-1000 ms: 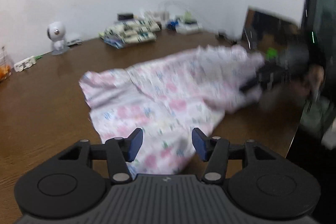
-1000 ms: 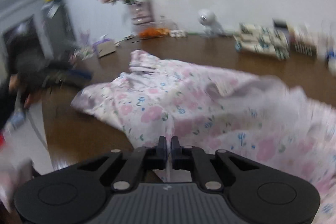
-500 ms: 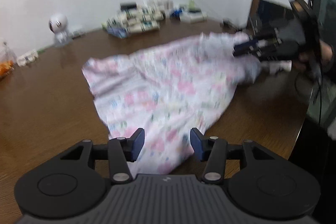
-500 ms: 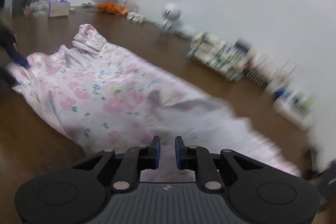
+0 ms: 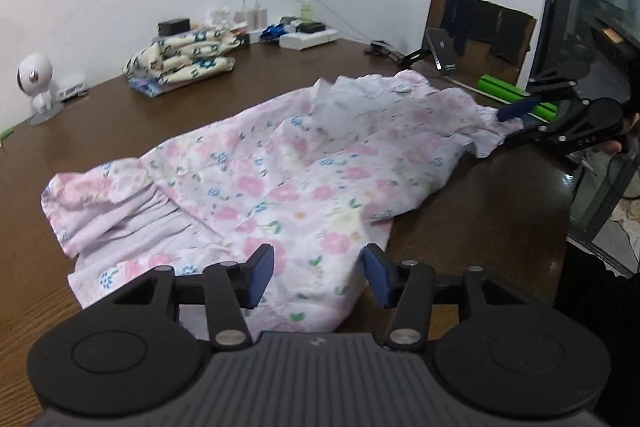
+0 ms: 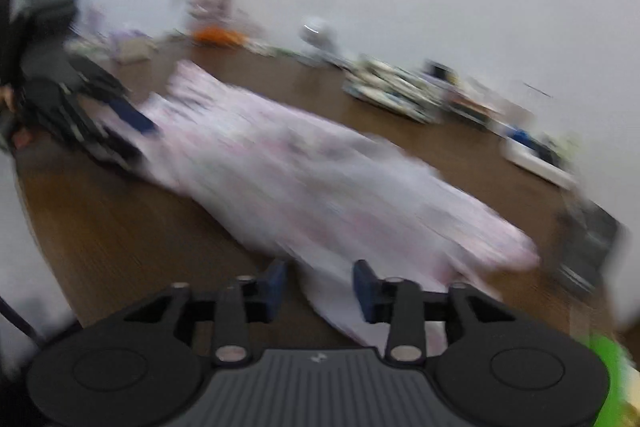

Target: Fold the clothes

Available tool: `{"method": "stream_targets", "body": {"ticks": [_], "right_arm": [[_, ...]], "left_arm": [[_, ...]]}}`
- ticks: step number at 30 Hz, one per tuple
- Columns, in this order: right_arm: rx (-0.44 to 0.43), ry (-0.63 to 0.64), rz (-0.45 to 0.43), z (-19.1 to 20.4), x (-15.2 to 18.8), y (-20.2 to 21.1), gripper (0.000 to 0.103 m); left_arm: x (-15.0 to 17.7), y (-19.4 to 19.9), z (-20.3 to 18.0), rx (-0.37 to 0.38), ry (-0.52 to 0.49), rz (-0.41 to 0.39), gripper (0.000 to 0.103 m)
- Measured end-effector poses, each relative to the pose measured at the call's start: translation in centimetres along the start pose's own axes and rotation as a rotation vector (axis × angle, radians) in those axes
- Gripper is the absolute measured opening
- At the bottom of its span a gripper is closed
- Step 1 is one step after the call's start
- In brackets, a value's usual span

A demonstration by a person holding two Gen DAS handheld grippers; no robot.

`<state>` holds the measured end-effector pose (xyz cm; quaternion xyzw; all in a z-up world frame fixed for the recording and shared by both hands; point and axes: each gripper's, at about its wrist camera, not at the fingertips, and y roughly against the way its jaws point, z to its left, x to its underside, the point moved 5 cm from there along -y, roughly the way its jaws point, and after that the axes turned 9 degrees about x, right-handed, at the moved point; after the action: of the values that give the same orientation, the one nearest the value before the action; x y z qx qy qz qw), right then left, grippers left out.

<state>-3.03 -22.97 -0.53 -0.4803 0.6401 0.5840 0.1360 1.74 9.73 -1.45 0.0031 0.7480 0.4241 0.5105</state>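
A pink floral garment [image 5: 300, 187] lies spread across the brown table [image 5: 80, 131]. My left gripper [image 5: 316, 267] hovers open over the garment's near hem, its blue pads apart and not pressing the cloth. At the far right, my right gripper [image 5: 516, 119] sits by the garment's ruffled end. In the blurred right wrist view, the right gripper [image 6: 320, 283] has its jaws opening, and a cloth edge [image 6: 340, 307] lies loose between them. The left gripper [image 6: 132, 123] shows at the garment's [image 6: 320, 179] far left end.
A folded stack of floral clothes [image 5: 180, 61], a white robot figure [image 5: 36, 83] and chargers with cables [image 5: 304, 31] line the back. A cardboard box [image 5: 480, 35], a phone on a stand [image 5: 442, 53] and a green item [image 5: 516, 93] stand at the right corner. The table's edge runs nearby.
The right gripper went from shut on the cloth to open and swung sideways. The garment now lies flatter and more stretched out. The left gripper slid slightly along the near hem.
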Motion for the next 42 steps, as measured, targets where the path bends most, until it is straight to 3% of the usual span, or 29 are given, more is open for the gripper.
{"method": "stream_targets", "body": {"ticks": [2, 4, 5, 6, 9, 11, 13, 15, 17, 19, 20, 21, 22, 24, 26, 28, 30, 33, 34, 35, 38, 42], "right_arm": [[0.034, 0.017, 0.05, -1.2, 1.1, -0.9, 0.038], [0.062, 0.016, 0.06, -1.7, 1.4, -2.1, 0.034], [0.057, -0.015, 0.064, -2.0, 1.3, -2.6, 0.025], [0.047, -0.055, 0.067, -2.4, 1.2, -3.0, 0.006], [-0.001, -0.145, 0.093, -3.3, 1.0, -3.4, 0.001], [-0.134, -0.189, 0.141, -3.3, 1.1, -2.3, 0.001], [-0.322, -0.216, 0.152, -3.2, 0.3, 0.2, 0.001], [-0.41, -0.294, 0.137, -5.1, -1.4, 1.9, 0.0], [-0.382, -0.396, 0.149, -7.7, -3.1, 1.5, 0.002], [-0.245, -0.42, 0.206, -9.5, -3.8, -1.1, 0.011], [-0.17, -0.426, 0.237, -10.3, -4.1, -2.5, 0.026], [-0.058, -0.382, 0.26, -10.5, -4.2, -3.5, 0.033], [0.012, -0.319, 0.243, -10.0, -4.5, -3.5, 0.032], [0.081, -0.216, 0.162, -8.6, -5.4, -2.4, 0.032], [0.008, -0.17, 0.017, -6.7, -6.5, -0.2, 0.033], [-0.189, -0.101, -0.073, -3.5, -7.5, 1.1, 0.035], [-0.352, -0.01, -0.052, 0.4, -7.2, 0.6, 0.044], [-0.381, 0.147, -0.015, 3.8, -5.4, -1.0, 0.043], [-0.374, 0.178, -0.027, 3.9, -4.7, -1.1, 0.043], [-0.371, 0.205, -0.042, 3.8, -4.0, -1.0, 0.044], [-0.321, 0.268, -0.067, 2.9, -2.7, -0.8, 0.044], [-0.312, 0.409, -0.121, 3.5, -2.4, -1.2, 0.047]], "left_arm": [[0.2, -0.7, 0.5, 0.008, -0.004, 0.024, 0.049], [0.5, -1.2, 0.9, 0.004, -0.003, 0.042, 0.036], [0.7, -1.3, 1.1, 0.0, -0.003, 0.047, 0.027], [1.0, -1.0, 1.1, -0.002, -0.008, 0.044, 0.022], [1.7, 0.0, 1.4, -0.012, -0.022, 0.043, 0.012], [2.2, 0.9, 1.7, -0.016, -0.026, 0.056, 0.009], [2.5, 1.6, 1.4, -0.014, -0.035, 0.082, 0.009], [2.3, 2.1, 1.0, -0.016, -0.051, 0.098, 0.009], [1.8, 2.2, 1.1, -0.021, -0.052, 0.102, 0.017], [1.3, 2.1, 1.5, -0.024, -0.021, 0.098, 0.032], [1.1, 2.4, 1.1, -0.027, -0.026, 0.082, 0.038], [0.9, 2.8, 0.7, -0.03, -0.031, 0.066, 0.043], [0.7, 3.2, 0.3, -0.031, -0.036, 0.051, 0.047], [-0.1, 3.4, -0.7, -0.011, -0.06, 0.031, 0.061], [-1.5, 3.1, -1.5, 0.018, -0.091, 0.008, 0.069], [-2.9, 2.7, -2.2, 0.052, -0.122, -0.011, 0.073], [-4.4, 0.4, -2.7, 0.128, -0.153, 0.019, 0.075], [-5.7, -4.1, -2.3, 0.228, -0.144, 0.134, 0.075], [-5.7, -5.1, -2.3, 0.244, -0.148, 0.167, 0.074], [-5.7, -6.1, -2.3, 0.259, -0.153, 0.197, 0.065], [-5.6, -6.6, -2.1, 0.288, -0.157, 0.2, 0.016], [-6.1, -4.0, -1.2, 0.265, -0.104, 0.045, 0.005]]}}
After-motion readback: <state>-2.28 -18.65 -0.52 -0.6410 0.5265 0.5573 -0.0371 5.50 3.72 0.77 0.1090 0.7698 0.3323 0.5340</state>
